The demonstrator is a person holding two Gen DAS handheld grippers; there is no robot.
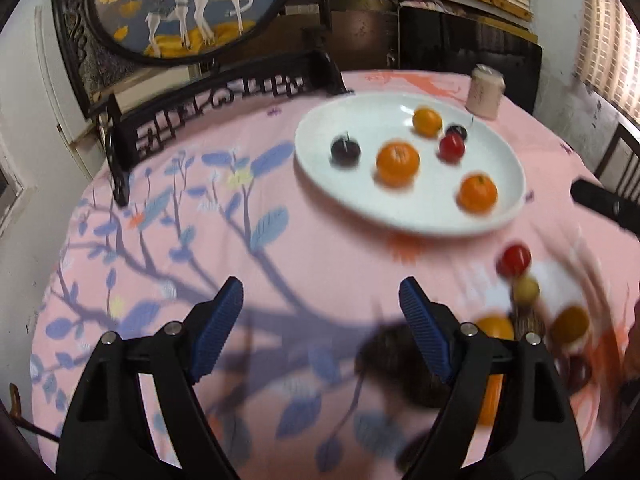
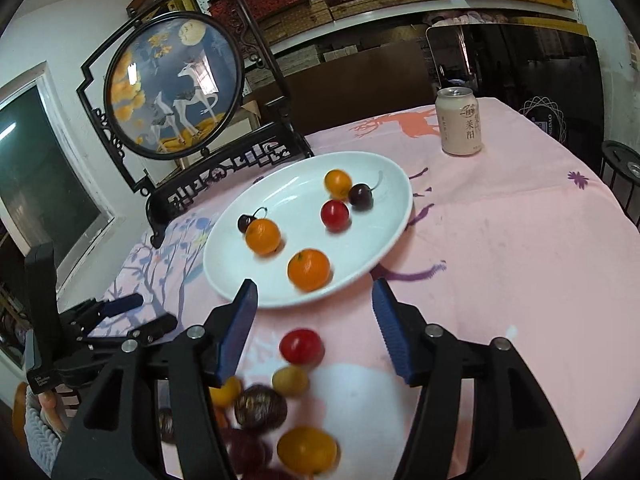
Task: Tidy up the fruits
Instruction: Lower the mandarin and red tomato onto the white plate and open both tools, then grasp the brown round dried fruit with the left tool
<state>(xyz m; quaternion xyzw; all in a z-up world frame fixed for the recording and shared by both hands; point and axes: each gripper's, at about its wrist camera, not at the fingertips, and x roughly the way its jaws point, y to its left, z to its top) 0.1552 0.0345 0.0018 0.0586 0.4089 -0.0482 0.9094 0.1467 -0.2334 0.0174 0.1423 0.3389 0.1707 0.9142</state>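
Observation:
A white oval plate (image 1: 320, 128) (image 2: 380, 172) on the pink cloth holds three oranges, a red fruit (image 2: 335, 215) and two dark cherries. Loose fruits lie on the cloth near the table's front: a red one (image 2: 301, 346) (image 1: 514, 259), a yellow-green one (image 2: 290, 380), a brown one (image 2: 260, 406) and an orange one (image 2: 307, 450). My right gripper (image 2: 314, 330) is open and empty, its jaws standing either side of the red fruit, above it. My left gripper (image 1: 320, 330) is open and empty over bare cloth, left of the loose fruits. It also shows in the right wrist view (image 2: 132, 316).
A beige drink can (image 2: 458, 122) (image 1: 485, 92) stands behind the plate. A black carved stand with a round deer picture (image 2: 174, 84) (image 1: 188, 4) stands at the table's back left. A dark chair back (image 2: 516, 76) is behind the table.

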